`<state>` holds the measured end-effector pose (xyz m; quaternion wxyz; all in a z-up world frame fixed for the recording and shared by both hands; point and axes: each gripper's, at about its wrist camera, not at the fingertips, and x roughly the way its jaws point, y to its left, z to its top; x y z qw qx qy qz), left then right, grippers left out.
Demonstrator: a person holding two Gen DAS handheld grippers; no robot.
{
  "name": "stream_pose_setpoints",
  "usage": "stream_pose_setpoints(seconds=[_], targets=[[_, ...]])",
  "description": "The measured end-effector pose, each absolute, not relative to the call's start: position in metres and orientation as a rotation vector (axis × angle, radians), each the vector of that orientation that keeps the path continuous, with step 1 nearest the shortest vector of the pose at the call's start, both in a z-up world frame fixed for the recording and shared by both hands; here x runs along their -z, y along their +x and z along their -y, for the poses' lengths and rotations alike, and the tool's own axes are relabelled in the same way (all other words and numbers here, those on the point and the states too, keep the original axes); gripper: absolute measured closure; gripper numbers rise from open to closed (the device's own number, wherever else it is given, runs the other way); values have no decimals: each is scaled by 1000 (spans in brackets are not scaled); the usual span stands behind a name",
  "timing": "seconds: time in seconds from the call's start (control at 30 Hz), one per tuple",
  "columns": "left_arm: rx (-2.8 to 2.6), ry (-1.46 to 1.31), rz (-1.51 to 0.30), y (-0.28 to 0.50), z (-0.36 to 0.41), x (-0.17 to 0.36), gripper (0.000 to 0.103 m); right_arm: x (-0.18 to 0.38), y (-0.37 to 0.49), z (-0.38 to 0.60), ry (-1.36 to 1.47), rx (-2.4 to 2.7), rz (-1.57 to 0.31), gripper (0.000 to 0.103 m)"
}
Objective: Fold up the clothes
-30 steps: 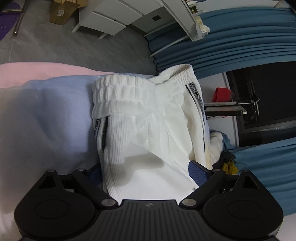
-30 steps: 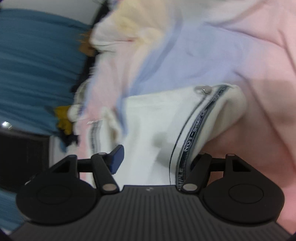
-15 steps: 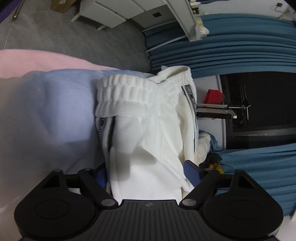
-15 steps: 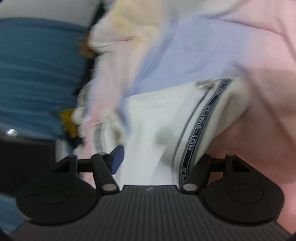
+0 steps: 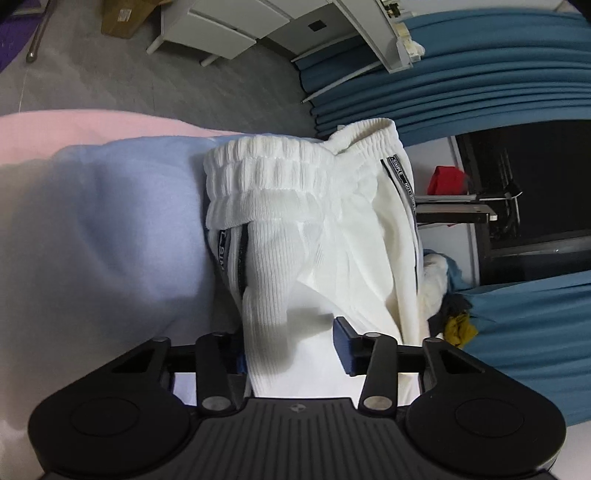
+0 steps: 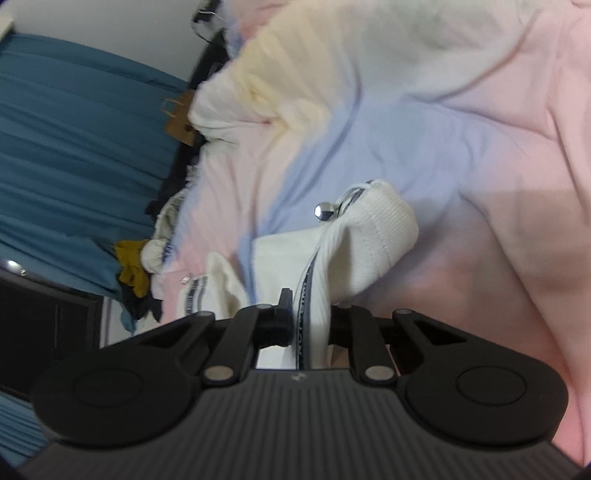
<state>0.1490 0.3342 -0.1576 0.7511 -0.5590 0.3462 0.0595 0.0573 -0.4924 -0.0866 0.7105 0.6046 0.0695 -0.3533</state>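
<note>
White ribbed trousers [image 5: 314,229] with a black lettered side stripe lie bunched on pastel pink-and-blue bedding [image 5: 92,221], elastic waistband [image 5: 273,173] at the far end. My left gripper [image 5: 290,347] is closing, and its blue pads squeeze a raised ridge of the trouser fabric. In the right wrist view the trousers [image 6: 373,240] show a hemmed leg end with a small metal bead [image 6: 323,211] beside it. My right gripper [image 6: 310,317] is closing and pinches the striped fabric between nearly closed fingers.
A cream garment [image 6: 295,85] lies further up the bedding [image 6: 480,129]. Blue curtains [image 5: 480,74] hang beyond the bed, with loose clothes [image 5: 450,306] piled below them. White drawers [image 5: 221,33] and a cardboard box [image 5: 123,16] stand on the grey floor.
Both grippers have closed onto the white trousers. The fabric between the left jaws has bunched into a ridge. The right jaws went from wide apart to nearly together on the striped edge.
</note>
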Motion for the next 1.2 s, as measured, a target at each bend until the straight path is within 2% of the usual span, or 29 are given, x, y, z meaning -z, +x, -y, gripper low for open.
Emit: stream_pose_setpoints(seconds=[0.2,0.33,0.43,0.5,0.53,0.7,0.77,0.83,0.87,0.9,1.2], targets=[[-145,-1214,-762,152,-333,156,70,69,57,486,1282,738,-105,90],[-163,-1161,-791,155,-327,151,70,61,55,483,1252,718,-89,90],[-184,-1132,-803,157,-322,145,67,56,57,482,1218,705,-89,90],[-185,-1136,-810,157,-320,144,55,54,59,482,1200,698,-89,90],[-181,-1148,-816,158,-320,144,53,54,59,483,1196,695,-89,90],[-211,-1167,-826,158,-320,147,53,61,56,486,1233,693,-92,90],[-222,-1142,-832,160,-318,146,58,65,56,487,1248,694,-95,90],[-232,-1109,-839,162,-317,144,69,65,56,487,1252,696,-94,90],[-237,-1093,-843,163,-316,144,77,66,56,488,1255,696,-93,90],[-235,-1086,-838,164,-317,143,89,66,57,488,1257,697,-92,90],[-168,-956,-748,177,-311,89,95,50,62,486,1200,684,-16,92]])
